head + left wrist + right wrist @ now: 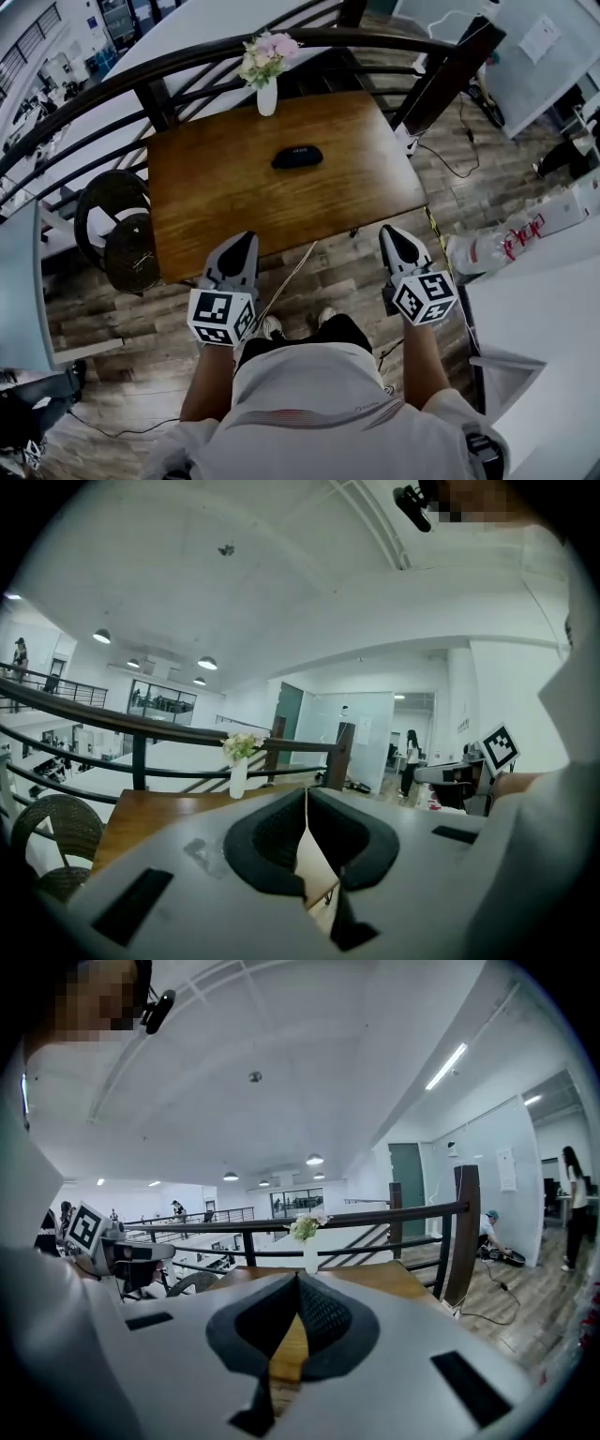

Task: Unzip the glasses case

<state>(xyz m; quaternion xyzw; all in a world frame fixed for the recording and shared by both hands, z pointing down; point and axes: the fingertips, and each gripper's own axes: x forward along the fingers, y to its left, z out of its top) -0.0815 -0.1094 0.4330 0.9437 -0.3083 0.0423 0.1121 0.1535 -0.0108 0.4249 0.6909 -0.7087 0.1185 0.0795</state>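
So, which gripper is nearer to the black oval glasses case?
Left, slightly. The left gripper hovers short of the brown wooden table, a little left of the black oval glasses case; the right gripper is farther off to its right.

- An open-plan office or lab building, seen from an upper gallery.
- A dark railing (412, 1211) runs across the middle of the right gripper view; past it, in the head view's upper left, a lower floor (37, 84) holds desks and equipment.
- White walls, round ceiling lights (207, 663) and a glass partition (366, 728).
- Plank floor (375, 272) with loose cables (450, 159).
- A wooden table (234, 197), flower vase (267, 94) and wicker chair (117, 225) form a lounge corner.
- A person (411, 757) stands far off.
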